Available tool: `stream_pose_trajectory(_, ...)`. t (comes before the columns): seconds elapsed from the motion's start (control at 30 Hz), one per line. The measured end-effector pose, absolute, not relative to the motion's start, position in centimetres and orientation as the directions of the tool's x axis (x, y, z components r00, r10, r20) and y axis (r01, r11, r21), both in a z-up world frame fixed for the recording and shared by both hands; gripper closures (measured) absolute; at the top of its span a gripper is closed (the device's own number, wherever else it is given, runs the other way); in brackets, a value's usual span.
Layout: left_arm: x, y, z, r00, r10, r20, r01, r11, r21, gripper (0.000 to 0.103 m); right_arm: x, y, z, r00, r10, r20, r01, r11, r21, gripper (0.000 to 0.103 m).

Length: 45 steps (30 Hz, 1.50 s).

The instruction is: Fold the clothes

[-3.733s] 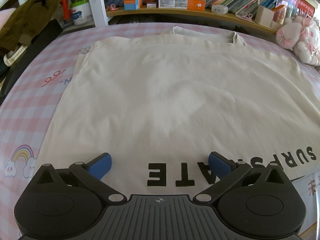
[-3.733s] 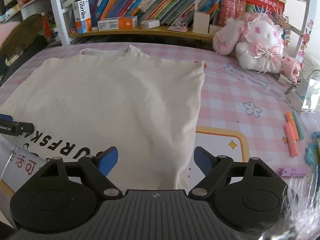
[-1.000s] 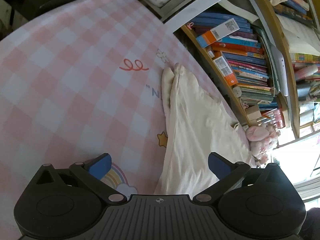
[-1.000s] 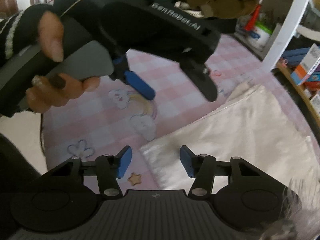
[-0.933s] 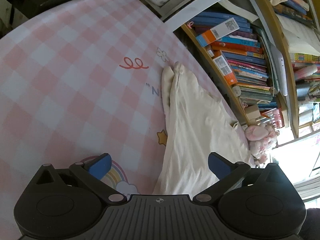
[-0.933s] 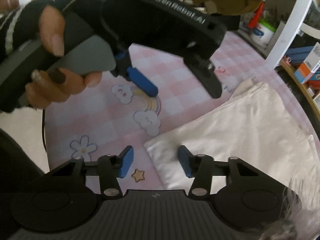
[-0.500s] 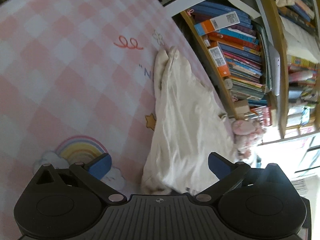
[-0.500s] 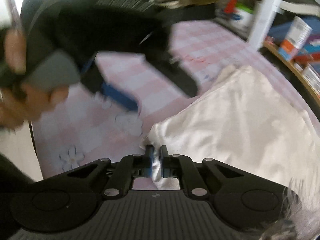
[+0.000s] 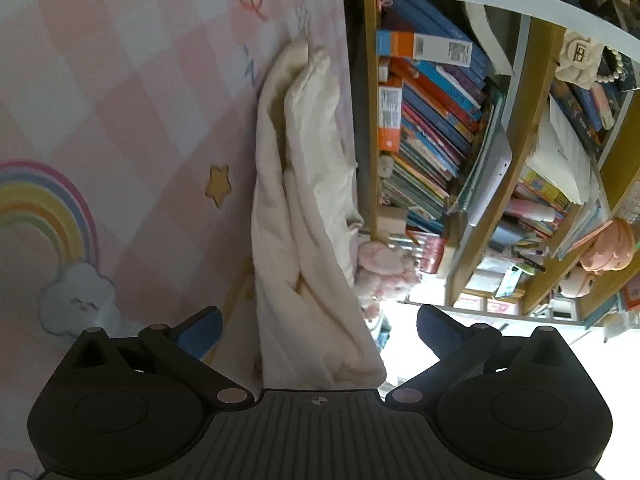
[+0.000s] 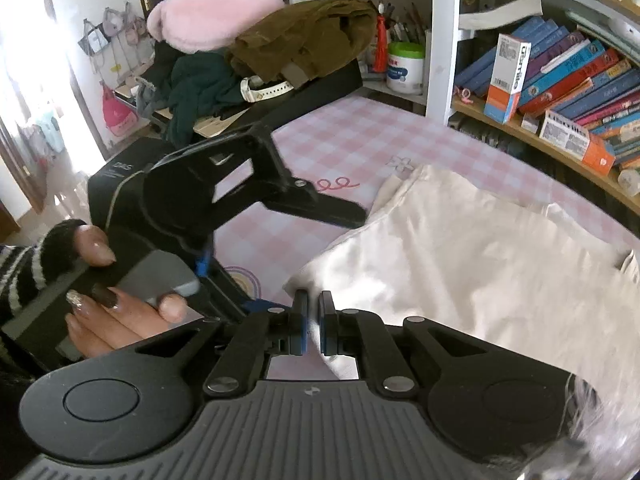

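The right tool (image 10: 313,322) has just clenched on the shirt's (image 10: 460,256) 9 o'clock corner; the left tool (image 9: 318,334) stays released, so folding can begin.

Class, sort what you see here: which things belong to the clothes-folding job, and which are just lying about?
Belongs to the job:
- cream garment
- right gripper, shut on its corner
- left gripper, open

Just lying about:
- books
- brown jacket
- white jar
- plush toy
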State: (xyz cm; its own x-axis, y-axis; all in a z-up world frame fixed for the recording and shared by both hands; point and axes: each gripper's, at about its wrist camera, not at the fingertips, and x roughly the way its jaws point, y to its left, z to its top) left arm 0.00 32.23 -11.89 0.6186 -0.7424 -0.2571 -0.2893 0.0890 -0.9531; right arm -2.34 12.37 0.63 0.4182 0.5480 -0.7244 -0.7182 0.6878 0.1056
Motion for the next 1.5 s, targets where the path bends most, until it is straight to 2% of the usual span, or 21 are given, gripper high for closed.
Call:
stream_pose_trajectory(0.07, -0.1, 32.0, -11.8, 0.627, -0.737, -0.254, -0.28, 0.091, -0.956, 0.0, -2.4, 12.3, 0.3, 0.405, 0.542, -0.737, -0.713, 0.691, 0.117, 0.094)
stream_pose_trajectory(0.13, -0.2, 31.9, -11.9, 0.636, -0.73, -0.252, -0.277, 0.089, -0.957, 0.0, -2.5, 12.1, 0.3, 0.412, 0.541, -0.733, -0.705, 0.699, 0.119, 0.076)
stream_pose_trajectory(0.17, -0.2, 31.9, -11.9, 0.64, -0.727, -0.249, -0.276, 0.085, -0.957, 0.0, -2.5, 11.8, 0.4, 0.417, 0.539, -0.732, -0.702, 0.702, 0.117, 0.062)
stream_pose_trajectory(0.27, -0.3, 32.0, -12.0, 0.649, -0.721, -0.243, -0.276, 0.074, -0.958, 0.0, -2.5, 11.0, 0.6, 0.433, 0.522, -0.735, -0.687, 0.719, 0.107, 0.057)
stream_pose_trajectory(0.37, -0.3, 31.8, -12.0, 0.653, -0.716, -0.246, -0.275, 0.078, -0.958, 0.0, -2.3, 9.6, 0.6, 0.462, 0.485, -0.742, -0.647, 0.757, 0.093, 0.04)
stream_pose_trajectory(0.47, -0.3, 31.6, -11.8, 0.655, -0.71, -0.258, -0.273, 0.096, -0.957, 0.0, -1.8, 7.6, 0.9, 0.5, 0.447, -0.742, -0.588, 0.804, 0.088, 0.032)
stream_pose_trajectory(0.57, -0.4, 31.4, -11.6, 0.655, -0.705, -0.274, -0.272, 0.118, -0.955, 0.0, -0.8, 5.5, 1.4, 0.56, 0.375, -0.739, -0.49, 0.869, 0.069, 0.018)
stream_pose_trajectory(0.67, -0.4, 31.1, -11.4, 0.651, -0.7, -0.292, -0.267, 0.149, -0.952, 0.0, 0.8, 3.5, 2.0, 0.612, 0.276, -0.741, -0.369, 0.929, 0.041, 0.014)
stream_pose_trajectory(0.8, -0.5, 30.7, -11.1, 0.646, -0.694, -0.316, -0.261, 0.189, -0.947, 0.002, 3.1, 1.7, 2.3, 0.624, 0.226, -0.748, -0.295, 0.954, 0.042, 0.006)
stream_pose_trajectory(1.07, -0.8, 30.3, -10.8, 0.644, -0.681, -0.349, -0.263, 0.232, -0.937, 0.006, 8.0, 3.8, 1.9, 0.586, 0.207, -0.783, -0.341, 0.94, -0.006, 0.006)
stream_pose_trajectory(1.5, -1.4, 30.2, -10.8, 0.638, -0.673, -0.374, -0.248, 0.279, -0.928, 0.016, 11.0, 7.8, 1.3, 0.544, 0.213, -0.811, -0.406, 0.913, -0.033, 0.006)
